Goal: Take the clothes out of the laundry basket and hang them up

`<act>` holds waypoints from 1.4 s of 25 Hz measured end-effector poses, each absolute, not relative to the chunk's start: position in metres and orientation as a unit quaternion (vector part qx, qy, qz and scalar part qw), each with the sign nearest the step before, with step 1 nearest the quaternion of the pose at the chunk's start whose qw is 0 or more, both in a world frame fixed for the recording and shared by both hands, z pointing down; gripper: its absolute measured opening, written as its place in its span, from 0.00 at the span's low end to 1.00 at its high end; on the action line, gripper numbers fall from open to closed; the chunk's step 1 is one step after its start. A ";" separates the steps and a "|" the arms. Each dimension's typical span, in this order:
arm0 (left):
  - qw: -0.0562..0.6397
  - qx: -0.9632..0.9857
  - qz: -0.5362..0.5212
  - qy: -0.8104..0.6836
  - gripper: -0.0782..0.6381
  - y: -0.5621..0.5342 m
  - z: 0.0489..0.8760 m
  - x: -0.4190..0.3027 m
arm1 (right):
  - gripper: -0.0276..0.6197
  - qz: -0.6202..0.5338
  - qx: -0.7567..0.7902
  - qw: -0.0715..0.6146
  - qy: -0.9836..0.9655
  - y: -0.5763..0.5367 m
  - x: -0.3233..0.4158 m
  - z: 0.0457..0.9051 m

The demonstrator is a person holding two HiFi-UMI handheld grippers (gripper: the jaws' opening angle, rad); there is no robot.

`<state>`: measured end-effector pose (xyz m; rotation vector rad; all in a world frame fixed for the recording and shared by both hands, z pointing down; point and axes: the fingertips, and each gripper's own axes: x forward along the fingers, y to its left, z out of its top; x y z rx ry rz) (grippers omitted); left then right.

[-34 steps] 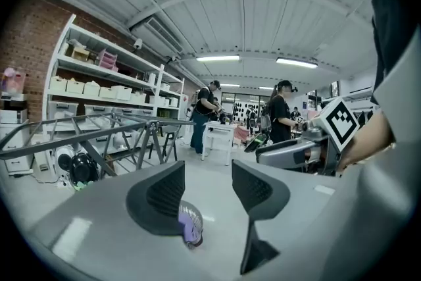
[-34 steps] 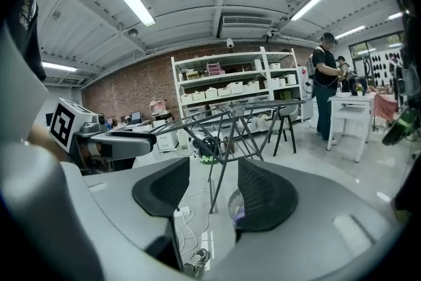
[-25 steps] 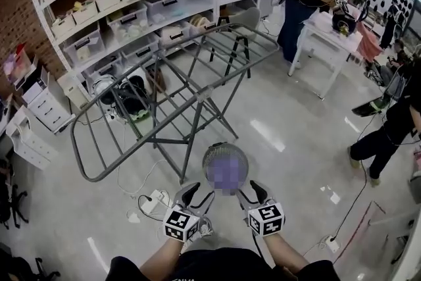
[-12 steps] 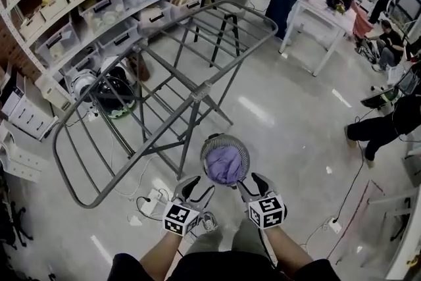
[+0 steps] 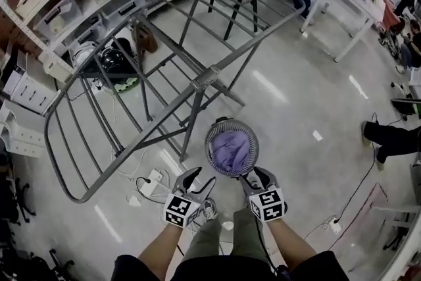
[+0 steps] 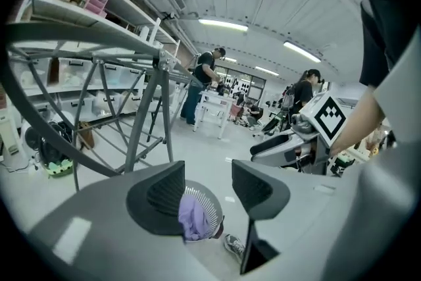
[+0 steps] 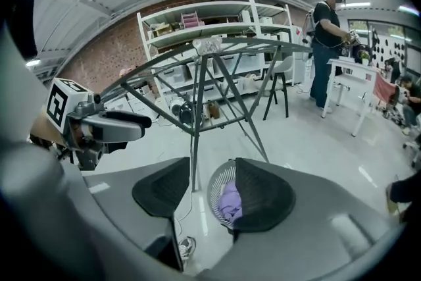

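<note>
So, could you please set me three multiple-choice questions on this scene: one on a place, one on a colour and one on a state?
1. Where does the basket stand?
A. on a sofa
B. on the floor by the rack
C. on a bed

2. What colour is the cloth in it?
A. purple
B. green
C. red

3. How are the left gripper and right gripper?
A. both shut on the cloth
B. left shut on the rack
C. both open, empty

Answers:
1 B, the head view shows it on the floor at the rack's foot.
2 A, purple shows through its open top.
3 C, each gripper view shows jaws apart, gripping nothing.
</note>
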<state>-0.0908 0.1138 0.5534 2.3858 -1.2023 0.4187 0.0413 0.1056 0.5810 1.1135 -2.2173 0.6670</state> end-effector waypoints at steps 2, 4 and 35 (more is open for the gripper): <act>0.222 0.857 0.152 -0.439 0.39 0.107 0.569 -0.083 | 0.38 0.251 0.401 0.299 -0.829 0.100 0.047 0.603; 0.227 0.854 0.154 -0.442 0.39 0.101 0.589 -0.075 | 0.38 0.256 0.388 0.314 -0.828 0.095 0.054 0.629; 0.303 0.819 0.198 -0.445 0.39 0.082 0.886 -0.066 | 0.35 0.173 0.037 0.609 -0.773 0.097 0.049 1.026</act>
